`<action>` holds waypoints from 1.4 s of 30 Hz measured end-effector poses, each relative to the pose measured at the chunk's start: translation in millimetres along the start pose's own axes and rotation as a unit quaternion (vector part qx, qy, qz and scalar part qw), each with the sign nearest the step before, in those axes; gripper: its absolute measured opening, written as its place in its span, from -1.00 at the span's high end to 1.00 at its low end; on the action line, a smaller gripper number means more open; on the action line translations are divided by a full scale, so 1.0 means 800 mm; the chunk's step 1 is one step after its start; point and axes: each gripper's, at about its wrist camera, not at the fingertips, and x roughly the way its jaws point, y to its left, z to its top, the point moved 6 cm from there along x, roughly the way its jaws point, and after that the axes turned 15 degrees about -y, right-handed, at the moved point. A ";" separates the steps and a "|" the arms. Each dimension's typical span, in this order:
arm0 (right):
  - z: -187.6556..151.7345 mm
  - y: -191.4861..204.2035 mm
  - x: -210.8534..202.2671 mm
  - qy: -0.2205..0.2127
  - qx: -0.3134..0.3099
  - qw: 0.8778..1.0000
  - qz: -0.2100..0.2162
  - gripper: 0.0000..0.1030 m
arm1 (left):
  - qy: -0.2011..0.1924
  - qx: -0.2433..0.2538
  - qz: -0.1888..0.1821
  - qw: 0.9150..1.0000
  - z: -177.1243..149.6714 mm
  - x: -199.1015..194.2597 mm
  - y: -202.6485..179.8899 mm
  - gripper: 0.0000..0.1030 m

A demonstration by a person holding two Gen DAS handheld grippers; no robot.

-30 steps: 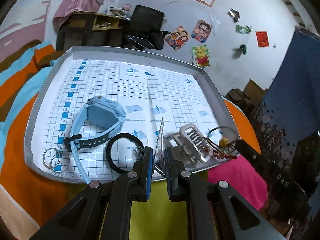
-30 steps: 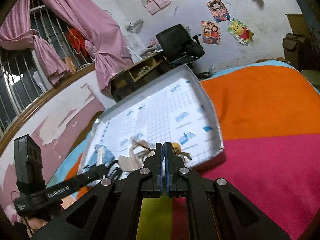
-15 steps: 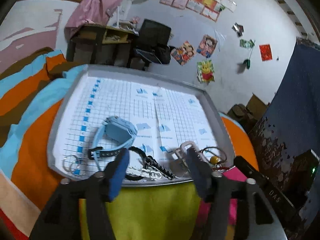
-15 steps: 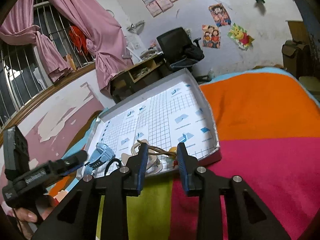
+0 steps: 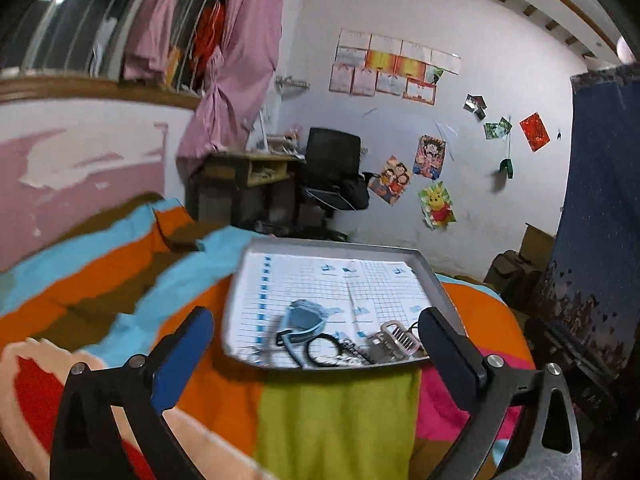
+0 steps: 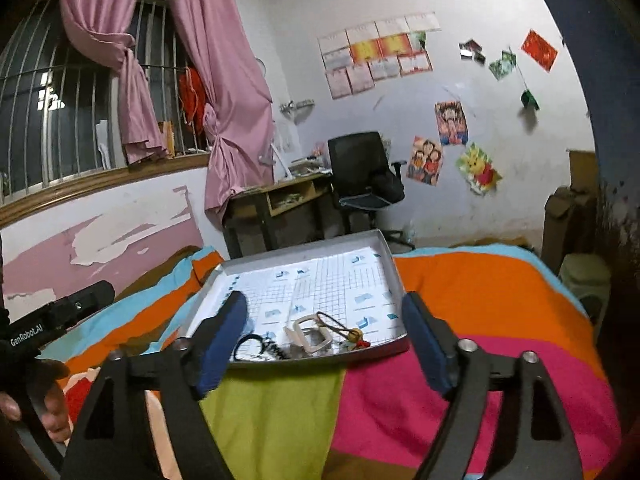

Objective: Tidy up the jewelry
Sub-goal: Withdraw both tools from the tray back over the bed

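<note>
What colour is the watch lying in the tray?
Light blue. The watch shows best in the left wrist view, though a bit blurred.

**What we count on the bed**

We count one grey tray (image 6: 394, 276) lined with one gridded paper sheet (image 6: 340, 280). In it we find one blue watch (image 5: 303, 319), one black ring-shaped band (image 5: 320, 350), one pale hair clip (image 6: 310, 330), one cord with a yellow bead (image 6: 354, 335), and one black beaded strand (image 6: 276, 349). The thin metal rings (image 5: 252, 354) near the tray's front corner are too blurred for us to count. We see two grippers: the left gripper (image 5: 316, 334) and the right gripper (image 6: 324, 326), each with two fingers spread wide.
</note>
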 end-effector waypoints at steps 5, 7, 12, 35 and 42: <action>0.019 0.020 -0.066 -0.017 -0.022 1.000 0.001 -0.81 | -0.012 0.027 0.006 1.000 0.001 -0.055 0.008 -1.00; 0.025 0.026 -0.095 -0.023 -0.027 0.999 0.001 -0.85 | -0.018 0.029 0.006 0.999 -0.002 -0.080 0.014 -1.00; 0.034 0.039 -0.161 -0.045 -0.044 0.998 -0.002 -0.97 | -0.032 0.026 0.006 0.999 -0.008 -0.139 0.031 -1.00; -0.037 0.102 -0.303 0.005 -0.030 0.999 -0.028 -0.97 | -0.030 0.035 0.003 0.999 -0.044 -0.288 0.098 -1.00; -0.049 0.113 -0.318 0.017 -0.051 0.998 -0.044 -0.97 | -0.010 0.048 0.009 0.999 -0.064 -0.304 0.107 -1.00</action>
